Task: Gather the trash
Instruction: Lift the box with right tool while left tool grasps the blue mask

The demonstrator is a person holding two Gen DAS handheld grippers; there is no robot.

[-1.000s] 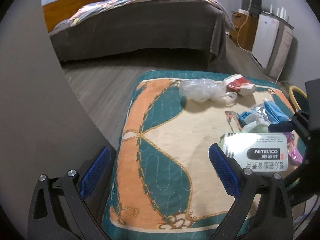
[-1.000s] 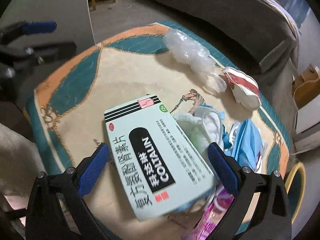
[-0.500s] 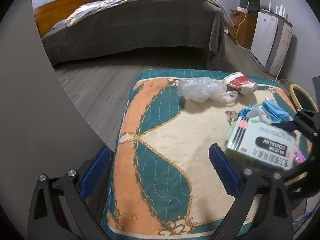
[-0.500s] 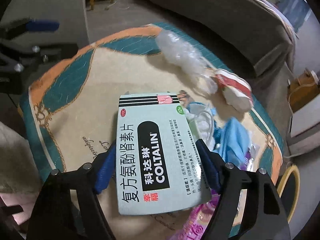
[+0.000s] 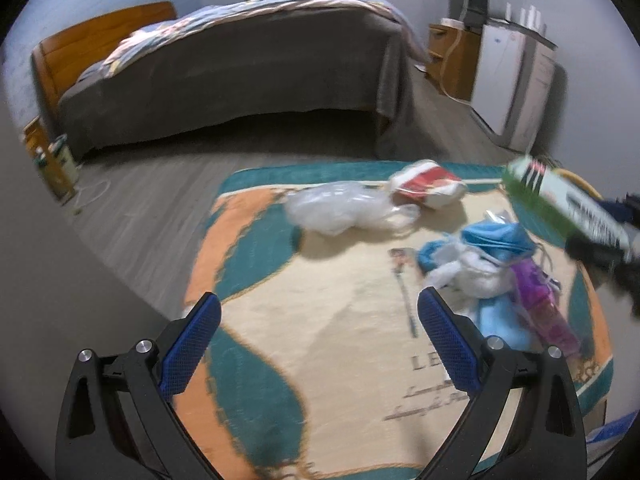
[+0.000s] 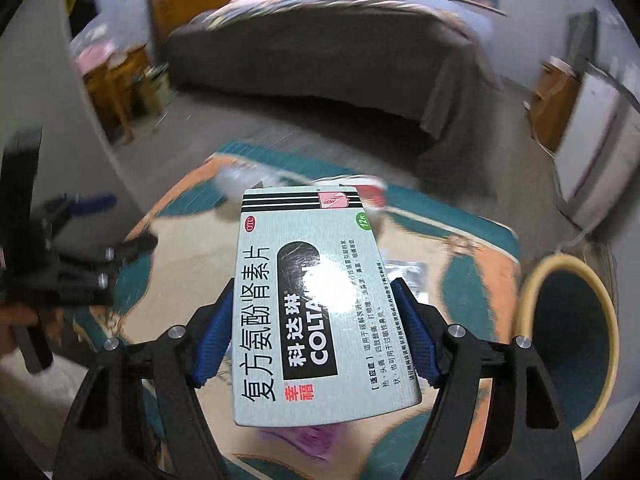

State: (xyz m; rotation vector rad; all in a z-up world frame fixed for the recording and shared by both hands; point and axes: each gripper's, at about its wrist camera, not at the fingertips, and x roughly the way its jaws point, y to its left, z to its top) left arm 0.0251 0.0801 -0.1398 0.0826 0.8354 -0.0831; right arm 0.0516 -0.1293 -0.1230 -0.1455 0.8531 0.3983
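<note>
The tabletop (image 5: 332,344) had a soft cover of green, orange and cream. Beside its right edge stood a round bin (image 6: 568,344) with a yellow rim, open at the top.

The medicine box (image 6: 316,304) was in the air above the cover, not far from the bin. The right tool (image 6: 316,336) was squeezing it from both sides.

The left tool (image 5: 316,340) was wide open, with nothing in it.

On the cover lay a clear plastic bag (image 5: 340,210), a red and white wrapper (image 5: 428,188), and a blue and white heap (image 5: 488,264) beside a purple packet (image 5: 540,304).

The best way was probably to keep the squeeze firm, carry the box right over the bin's mouth, and only then let go. Letting go too soon could have dropped it on the floor.
</note>
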